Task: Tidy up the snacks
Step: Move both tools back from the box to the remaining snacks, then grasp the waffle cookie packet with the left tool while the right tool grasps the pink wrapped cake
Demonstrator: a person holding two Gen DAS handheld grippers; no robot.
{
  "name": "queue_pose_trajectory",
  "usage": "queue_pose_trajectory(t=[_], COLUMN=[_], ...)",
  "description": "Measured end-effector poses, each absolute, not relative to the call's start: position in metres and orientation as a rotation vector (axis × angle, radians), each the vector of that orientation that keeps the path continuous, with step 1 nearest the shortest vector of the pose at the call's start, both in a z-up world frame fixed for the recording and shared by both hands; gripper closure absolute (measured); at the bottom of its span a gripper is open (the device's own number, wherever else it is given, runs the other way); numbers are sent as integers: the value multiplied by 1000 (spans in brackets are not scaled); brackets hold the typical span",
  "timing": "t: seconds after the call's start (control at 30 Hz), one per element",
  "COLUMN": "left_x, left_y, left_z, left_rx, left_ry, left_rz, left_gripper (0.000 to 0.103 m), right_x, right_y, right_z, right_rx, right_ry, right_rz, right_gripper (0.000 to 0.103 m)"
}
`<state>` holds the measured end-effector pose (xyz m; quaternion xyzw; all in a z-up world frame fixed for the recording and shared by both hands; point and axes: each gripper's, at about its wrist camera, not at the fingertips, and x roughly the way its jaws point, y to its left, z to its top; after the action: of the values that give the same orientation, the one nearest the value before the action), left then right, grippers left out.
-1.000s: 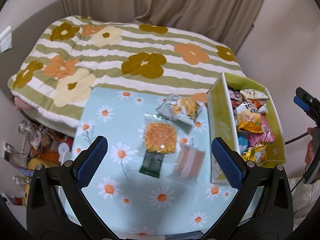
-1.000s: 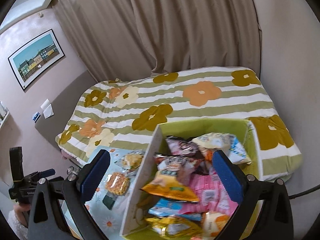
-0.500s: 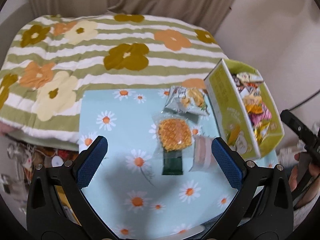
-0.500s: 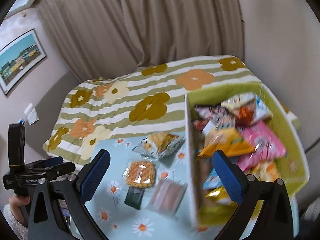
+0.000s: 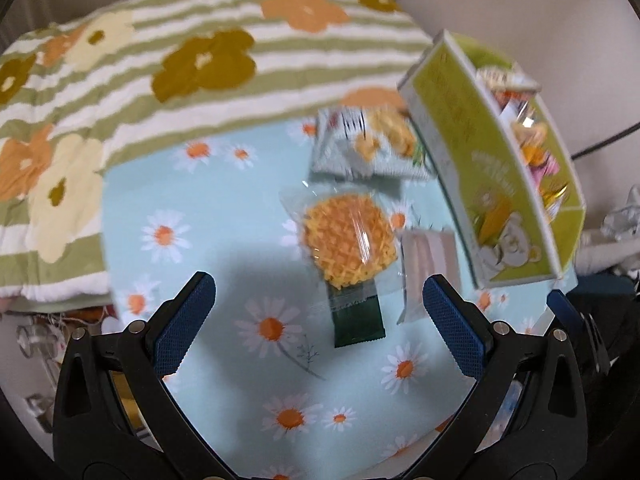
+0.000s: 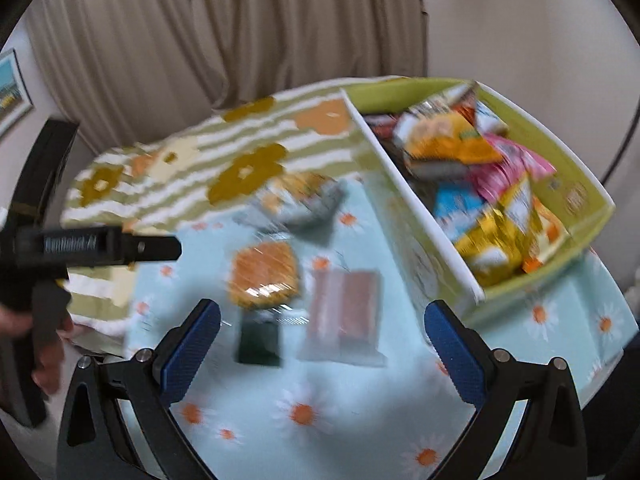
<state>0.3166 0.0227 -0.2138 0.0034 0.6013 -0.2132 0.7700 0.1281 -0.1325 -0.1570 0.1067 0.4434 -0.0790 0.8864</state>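
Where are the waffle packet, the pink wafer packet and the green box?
waffle packet (image 5: pixel 349 243), left wrist view, middle of the waffle
pink wafer packet (image 6: pixel 344 308), right wrist view, packet centre
green box (image 5: pixel 472 152), left wrist view, outer side wall

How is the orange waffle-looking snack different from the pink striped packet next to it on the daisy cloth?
The orange waffle snack is round and gridded in a clear wrapper with a dark green end; the pink striped packet is a plain rectangle in pale stripes. The waffle snack lies farther from the green snack box; the pink packet lies beside its wall. Both lie flat on the cloth, outside the box, ungripped.
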Motion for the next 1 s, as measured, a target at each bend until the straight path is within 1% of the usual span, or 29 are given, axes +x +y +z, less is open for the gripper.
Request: queue_pose_trajectory(t=[0.2, 0.4, 0.53, 0.63, 0.8, 0.83, 1.0], left_x=[335, 344, 348, 351, 355, 355, 354], left_y=[-25, -58, -62, -65, -61, -61, -60], left_z=[-267, -294, -305, -311, -316, -316, -310], left_rx=[49, 128, 133, 141, 126, 128, 152], left_ry=[1397, 1396, 1392, 1393, 1394, 1391, 1366], left_rz=[-462, -375, -326, -308, -289, -289, -313], left_gripper=[0, 0, 0, 0, 0, 1, 20], right_x=[124, 129, 133, 137, 143, 145, 153], right_y=[-140, -141, -134, -132, -129, -128, -126], right_z=[-206, -236, -243, -242, -246, -247, -249], right_rx=[239, 291, 301, 283, 247, 234, 176], right_ry=[963, 960, 937, 913, 938, 944, 959], right_rz=[-216, -225, -231, -244, -242, -244, -253], right_gripper=[2, 2, 2, 4, 4, 4, 4])
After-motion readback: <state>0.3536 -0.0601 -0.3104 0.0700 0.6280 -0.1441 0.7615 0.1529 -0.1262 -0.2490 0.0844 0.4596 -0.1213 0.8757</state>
